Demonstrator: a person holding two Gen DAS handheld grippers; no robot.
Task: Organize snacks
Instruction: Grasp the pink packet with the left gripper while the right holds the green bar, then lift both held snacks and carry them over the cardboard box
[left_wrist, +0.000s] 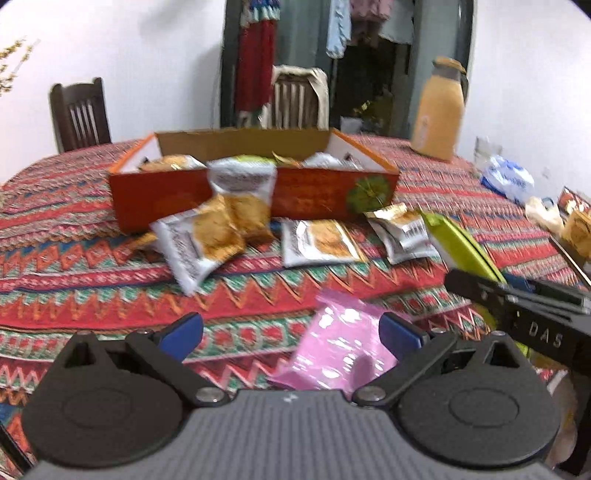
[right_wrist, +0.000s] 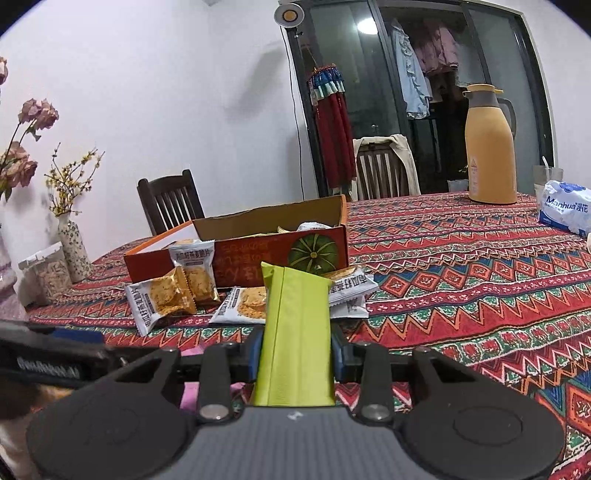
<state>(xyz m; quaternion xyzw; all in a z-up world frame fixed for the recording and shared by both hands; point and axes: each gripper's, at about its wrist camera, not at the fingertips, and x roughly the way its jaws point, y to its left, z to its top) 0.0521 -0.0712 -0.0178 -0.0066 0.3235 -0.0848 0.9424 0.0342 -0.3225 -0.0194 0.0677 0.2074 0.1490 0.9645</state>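
Note:
My right gripper (right_wrist: 295, 354) is shut on a green snack packet (right_wrist: 295, 321) that stands upright between its blue pads; the same green packet (left_wrist: 458, 243) shows at the right of the left wrist view. My left gripper (left_wrist: 291, 332) is open, its blue pads wide apart above the cloth, with a pink packet (left_wrist: 340, 354) lying beside the right pad. An orange cardboard box (right_wrist: 243, 262) holds several packets on the table. White-and-gold biscuit packets (right_wrist: 162, 299) lie in front of it, one leaning on the box (left_wrist: 162, 199) front.
The table wears a red patterned cloth (right_wrist: 480, 295). A yellow thermos (right_wrist: 489, 147) and a white-blue tissue pack (right_wrist: 565, 206) stand at the far right. A vase with flowers (right_wrist: 72, 236) and a jar sit at the left edge. Wooden chairs (right_wrist: 170, 199) stand behind.

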